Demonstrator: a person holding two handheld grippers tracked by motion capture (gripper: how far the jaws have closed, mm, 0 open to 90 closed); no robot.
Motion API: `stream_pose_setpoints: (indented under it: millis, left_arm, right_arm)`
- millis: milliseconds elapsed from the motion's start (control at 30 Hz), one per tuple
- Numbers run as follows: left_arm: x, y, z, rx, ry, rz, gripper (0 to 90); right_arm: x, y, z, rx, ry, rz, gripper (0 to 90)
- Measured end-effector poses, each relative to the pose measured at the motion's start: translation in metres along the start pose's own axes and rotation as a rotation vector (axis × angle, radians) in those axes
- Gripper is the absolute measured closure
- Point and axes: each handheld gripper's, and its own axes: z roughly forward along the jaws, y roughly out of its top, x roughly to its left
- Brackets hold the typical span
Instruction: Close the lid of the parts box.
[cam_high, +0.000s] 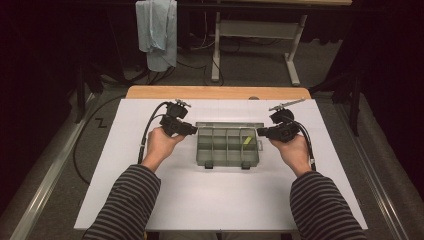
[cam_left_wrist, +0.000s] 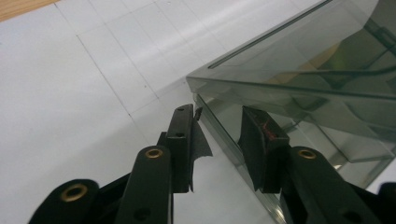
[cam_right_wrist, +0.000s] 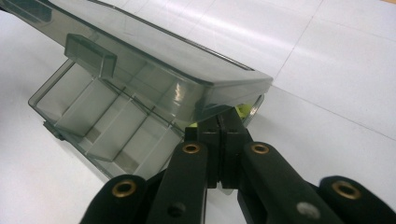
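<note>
A pale cloth (cam_high: 157, 32) hangs beyond the white-covered table (cam_high: 225, 195).

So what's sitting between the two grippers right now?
The grey compartment box, lid partly raised, spans the gap between the left gripper and right gripper in the high view.

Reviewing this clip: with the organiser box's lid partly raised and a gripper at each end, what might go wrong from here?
1. The right gripper appears shut on only the end edge of the box; so shallow a hold might slip and let the lid drop.
2. The left gripper is open astride the box's wall, not clamping, so the box may slide or twist on the white sheet.
3. The yellow-green piece in one compartment could spill if the box tips.
</note>
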Motion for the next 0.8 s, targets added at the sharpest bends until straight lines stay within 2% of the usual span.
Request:
stream_pose_setpoints:
  millis: [267, 800]
  left_arm:
    - [-0.006, -0.004, -0.005, -0.009, -0.037, 0.019, 73.1]
    - [-0.017, -0.013, -0.012, -0.040, -0.036, 0.063, 75.1]
  right_arm:
    - [0.001, -0.002, -0.001, 0.000, 0.007, -0.007, 90.0]
    - [0.002, -0.013, -0.004, -0.013, 0.031, -0.021, 90.0]
